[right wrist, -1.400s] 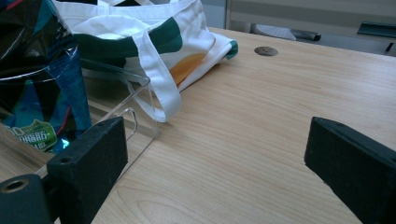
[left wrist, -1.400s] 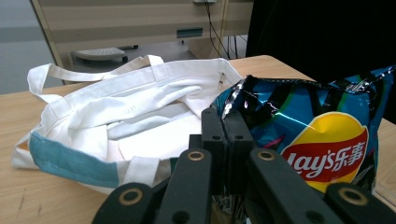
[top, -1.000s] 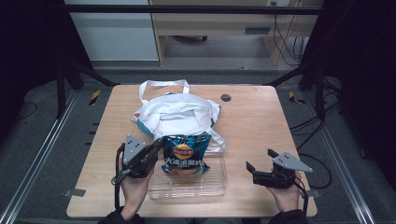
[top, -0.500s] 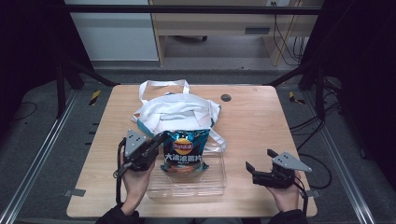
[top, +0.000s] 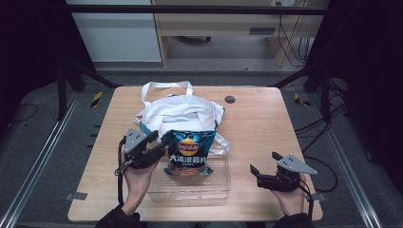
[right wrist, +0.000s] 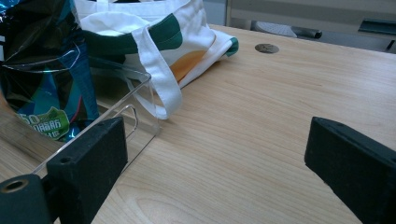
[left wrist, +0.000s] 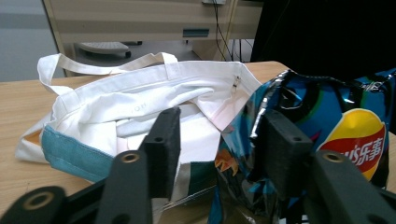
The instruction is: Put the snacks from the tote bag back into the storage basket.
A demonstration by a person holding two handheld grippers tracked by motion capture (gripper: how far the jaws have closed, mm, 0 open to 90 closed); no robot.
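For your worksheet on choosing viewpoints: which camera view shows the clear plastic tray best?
The high view: the whole clear plastic tray lies in outline, with the chip bag standing in it. The right gripper view shows one corner; the left gripper view gives barely a rim.

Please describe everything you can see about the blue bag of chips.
The chip bag is glossy blue foil, crinkled, with a yellow-and-red logo and white characters. It stands upright in the clear plastic tray, leaning back toward the white tote bag. The left gripper has just been opening; its jaws stand apart at the bag's side edge, not clamping it.
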